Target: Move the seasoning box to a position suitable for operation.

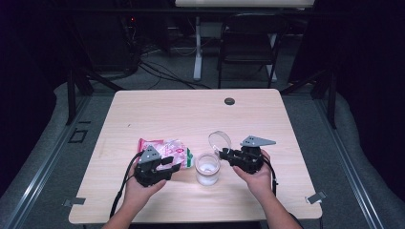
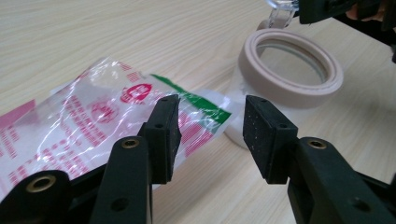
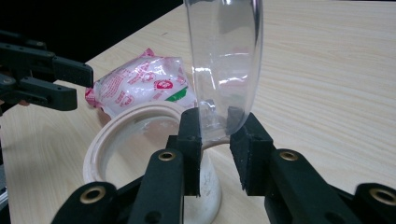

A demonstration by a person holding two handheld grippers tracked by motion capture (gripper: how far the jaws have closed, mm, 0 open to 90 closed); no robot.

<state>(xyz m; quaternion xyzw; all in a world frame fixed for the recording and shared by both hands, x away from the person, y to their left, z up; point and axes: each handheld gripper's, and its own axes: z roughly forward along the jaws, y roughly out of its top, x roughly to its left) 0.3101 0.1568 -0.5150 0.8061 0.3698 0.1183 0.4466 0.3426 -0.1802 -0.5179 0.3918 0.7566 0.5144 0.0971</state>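
So from the high view, the jar (image 1: 207,168) sits near the front edge of the wooden table (image 1: 191,109), open at the top with something white inside. Just left of the jar is a crinkly pink-and-white bag (image 1: 168,151) with a green stripe. The left gripper (image 1: 173,163) is right over the bag's near edge, left of the jar, held in the person's left hand (image 1: 138,188). On the jar's right, the right gripper (image 1: 223,152) has the clear lid (image 1: 219,141) tipped up on edge just behind the jar's rim, with the right hand (image 1: 258,174) wrapped around it. Way past the jar, near the far edge of the table, there's a small dark round grommet (image 1: 229,101).

Left gripper view: the jaws are spread wide with nothing between them. The left pad (image 2: 163,135) sits over the bag (image 2: 84,121), the right pad (image 2: 261,135) is in front of the jar (image 2: 292,70), whose cream-coloured rim is just right of the bag's green corner. Can't tell if the bag actually touches the jar.

Right gripper view: the jaws are pinching the lower edge of the clear lid (image 3: 224,60), which stands nearly upright over the jar (image 3: 140,140). The bag (image 3: 140,84) lies just behind the jar, and the left gripper (image 3: 70,84) pokes in from the left side, above the jar's rim.
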